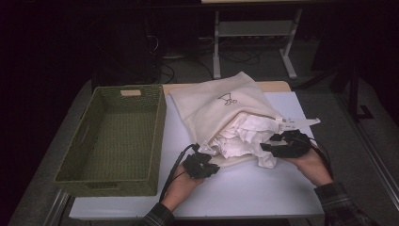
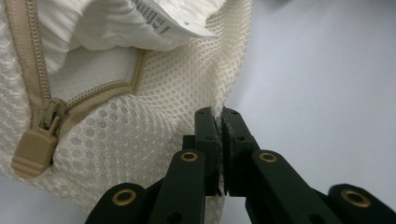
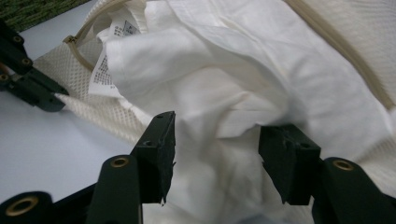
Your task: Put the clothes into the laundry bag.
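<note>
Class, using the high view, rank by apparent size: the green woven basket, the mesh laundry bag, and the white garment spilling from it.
1. Green woven basket
2. Mesh laundry bag, nearly as big
3. White garment, only partly out of the bag

You're working in what looks like a lab or test room, not a home: a plain white-topped table (image 1: pixel 263 188) on grey carpet, the metal legs of another bench (image 1: pixel 217 47) behind it, loose black cables (image 1: pixel 235 57) on the floor, dark surroundings.

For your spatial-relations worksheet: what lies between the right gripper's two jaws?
White cloth spilling from the mesh bag lies between the right gripper jaws, which stand apart, seen in the right gripper view.
</note>
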{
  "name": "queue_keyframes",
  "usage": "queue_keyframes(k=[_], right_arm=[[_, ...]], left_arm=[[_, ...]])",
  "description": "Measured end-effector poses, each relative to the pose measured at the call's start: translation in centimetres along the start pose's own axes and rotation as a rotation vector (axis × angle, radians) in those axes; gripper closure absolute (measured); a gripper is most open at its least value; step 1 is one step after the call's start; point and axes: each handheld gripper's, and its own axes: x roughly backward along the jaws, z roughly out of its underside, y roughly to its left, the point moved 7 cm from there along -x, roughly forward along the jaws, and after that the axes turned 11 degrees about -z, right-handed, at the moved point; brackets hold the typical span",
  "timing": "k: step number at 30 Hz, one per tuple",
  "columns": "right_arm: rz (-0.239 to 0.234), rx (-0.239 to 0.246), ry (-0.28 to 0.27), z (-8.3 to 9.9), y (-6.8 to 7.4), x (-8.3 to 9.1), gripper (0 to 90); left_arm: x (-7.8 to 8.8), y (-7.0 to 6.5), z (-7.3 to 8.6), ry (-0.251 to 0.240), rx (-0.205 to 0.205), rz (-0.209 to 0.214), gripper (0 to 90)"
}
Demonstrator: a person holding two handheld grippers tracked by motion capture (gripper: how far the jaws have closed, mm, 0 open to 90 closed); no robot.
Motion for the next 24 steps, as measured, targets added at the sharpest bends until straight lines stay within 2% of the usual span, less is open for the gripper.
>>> queue_keyframes(k=[5,13,16,18,21,24], right_arm=[[0.014,-0.025,-0.006,2.2,0.0,2.2,41.2],[0.052,-0.068,0.034,5.2,-0.7,3.3,38.8],[0.085,-0.076,0.034,5.6,-1.2,3.8,38.7],[0.131,-0.086,0.033,5.7,-1.8,4.0,38.6],[0.179,-0.123,0.044,6.4,-2.9,4.2,37.4],[0.185,-0.161,0.057,7.2,-3.8,4.2,36.2]], left_arm=[[0.4,0.3,0.3,0.008,0.007,0.002,86.4],[1.2,0.5,0.9,0.011,0.006,-0.005,86.4],[1.3,0.6,1.2,0.012,0.01,-0.002,86.3],[1.3,0.6,1.2,0.014,0.011,-0.001,86.3],[1.3,0.6,1.2,0.018,0.007,-0.006,86.3],[1.3,0.6,1.2,0.018,0.009,-0.005,86.3]])
